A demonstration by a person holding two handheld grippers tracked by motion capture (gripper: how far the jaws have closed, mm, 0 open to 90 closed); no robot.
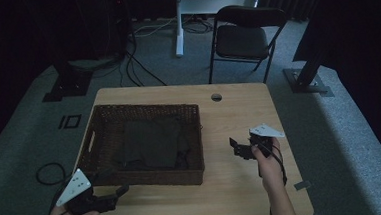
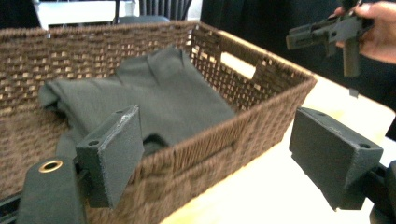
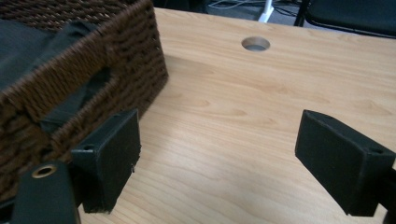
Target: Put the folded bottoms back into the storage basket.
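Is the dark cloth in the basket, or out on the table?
In. The dark cloth lies loosely folded on the floor of the wicker basket, inside its walls.

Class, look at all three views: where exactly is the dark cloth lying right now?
The dark cloth lies folded inside the wicker basket on the table's left half in the high view, ahead of the left gripper.

basket [image 1: 102, 165]: left half of table [image 1: 239, 119], my near wall close to the near edge
cloth [image 1: 148, 142]: in the basket, folded, lying on its bottom
cable hole [image 1: 216, 97]: far side of table, right of basket
chair [image 1: 244, 36]: on the floor behind the table's far edge
my left gripper [image 1: 121, 191]: near-left corner, just before the basket's near wall
my right gripper [image 1: 238, 147]: over bare table, right of basket
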